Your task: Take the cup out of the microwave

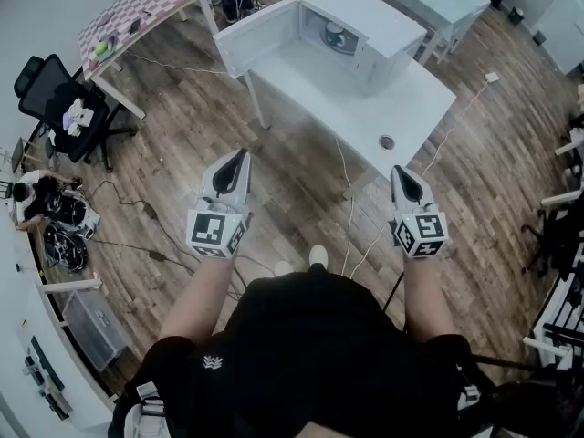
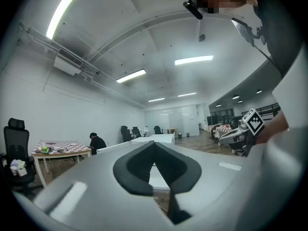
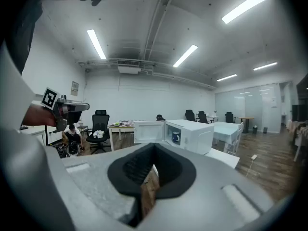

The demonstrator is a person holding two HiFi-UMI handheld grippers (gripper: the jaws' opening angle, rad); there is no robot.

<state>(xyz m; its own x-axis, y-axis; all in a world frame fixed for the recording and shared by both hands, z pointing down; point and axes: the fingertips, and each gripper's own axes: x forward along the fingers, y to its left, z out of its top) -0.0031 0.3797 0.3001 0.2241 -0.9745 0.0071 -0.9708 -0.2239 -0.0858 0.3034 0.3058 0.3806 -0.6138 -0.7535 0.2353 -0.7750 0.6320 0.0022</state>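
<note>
**A:** What is the setting?

**B:** Seen from above, a wide room with a wood-plank floor (image 1: 301, 181). A person in a black top stands on it, facing a long white surface (image 1: 365, 108).

**A:** What stands on the surface?

**B:** A white microwave (image 1: 370, 21) sits at its far end. The microwave door (image 1: 260, 33) is swung fully open to the left. To the left on the floor, well away, is a black office chair (image 1: 55, 99).

**A:** Where are the person's tools?

**B:** Both arms reach forward over the floor, short of the surface. The left hand-held gripper (image 1: 240, 159) points toward the microwave. Its jaws are closed together with nothing between them. The right hand-held gripper (image 1: 400, 173) is just as closed and empty, and it is tipped slightly downward. Neither touches the surface or the microwave.

**A:** And the cup?

**B:** The cup (image 3: 176, 137) is dark blue and stands upright inside the open microwave cavity, near its front. From the head view the cup appears as a small round shape in that same opening. It is well apart from both grippers.
</note>
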